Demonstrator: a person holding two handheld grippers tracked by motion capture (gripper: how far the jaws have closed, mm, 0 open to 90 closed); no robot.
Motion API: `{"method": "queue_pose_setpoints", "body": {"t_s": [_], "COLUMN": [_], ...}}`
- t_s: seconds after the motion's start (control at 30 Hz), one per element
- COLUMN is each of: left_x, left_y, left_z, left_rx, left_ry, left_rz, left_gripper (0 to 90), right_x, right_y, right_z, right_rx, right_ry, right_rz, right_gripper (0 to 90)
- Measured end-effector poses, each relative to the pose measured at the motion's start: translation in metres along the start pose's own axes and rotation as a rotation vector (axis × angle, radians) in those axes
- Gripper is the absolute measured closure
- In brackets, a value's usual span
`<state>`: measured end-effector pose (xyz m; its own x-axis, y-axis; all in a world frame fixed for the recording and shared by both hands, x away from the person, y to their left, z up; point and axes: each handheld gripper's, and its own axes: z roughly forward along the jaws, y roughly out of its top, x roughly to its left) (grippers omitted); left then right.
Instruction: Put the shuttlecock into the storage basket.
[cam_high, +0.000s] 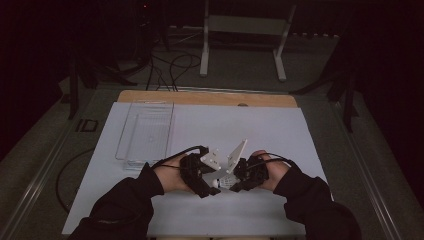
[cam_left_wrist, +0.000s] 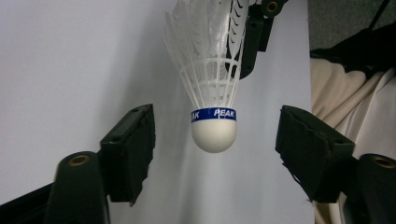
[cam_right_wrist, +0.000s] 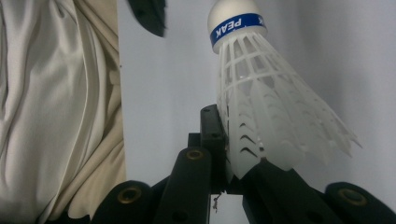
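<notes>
Lying apart from the clear tray (cam_high: 145, 132), a shuttlecock (cam_left_wrist: 212, 88) sits clamped in right jaws, left jaws apart around it.

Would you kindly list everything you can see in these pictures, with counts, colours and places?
shuttlecock: one, white with a blue band, skirt edge pinched in the right gripper, cork pointing between the left gripper's jaws.
clear tray: one, transparent, on the sheet's far left.
white sheet: one, covering the table.
wooden table: one, tan edge beyond the sheet.
white stand: one, on the floor behind the table.
cables: several, black, on the floor.
left gripper: one, black, jaws apart on either side of the cork, not touching.
right gripper: one, black, shut on the skirt.
sleeves: two, dark, at the bottom of the high view.
</notes>
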<state>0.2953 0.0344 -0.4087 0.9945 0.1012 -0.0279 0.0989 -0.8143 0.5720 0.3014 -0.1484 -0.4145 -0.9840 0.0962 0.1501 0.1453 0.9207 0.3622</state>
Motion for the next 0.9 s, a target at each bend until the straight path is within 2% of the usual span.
{"method": "queue_pose_setpoints", "body": {"t_s": [0.33,0.57,0.7,0.8,0.9], "left_x": [0.0020,0.0028,0.0050,0.0049,0.0056], "left_y": [-0.0013,-0.0018,-0.0031,-0.0035,-0.0037], "left_z": [0.0038,0.0059,0.0070,0.0056,0.0054], "left_rx": [0.000,0.019,0.023,0.023,0.024], "left_ry": [-0.029,-0.018,-0.021,-0.032,-0.034], "left_rz": [-0.002,-0.003,-0.020,-0.005,-0.009], "left_gripper": [48.2,58.0,63.8,65.0,65.3], "right_x": [0.0008,0.0018,0.0025,0.0025,0.0029], "right_y": [0.0015,0.0034,0.0040,0.0037,0.0038], "right_z": [-0.0014,-0.0018,-0.0023,-0.0022,-0.0025], "right_rx": [-0.011,-0.013,-0.013,-0.021,-0.023], "right_ry": [0.001,0.003,-0.002,-0.002,-0.002], "right_rz": [0.000,-0.006,-0.007,-0.007,-0.010], "right_gripper": [90.0,90.0,90.0,90.0,90.0]}}
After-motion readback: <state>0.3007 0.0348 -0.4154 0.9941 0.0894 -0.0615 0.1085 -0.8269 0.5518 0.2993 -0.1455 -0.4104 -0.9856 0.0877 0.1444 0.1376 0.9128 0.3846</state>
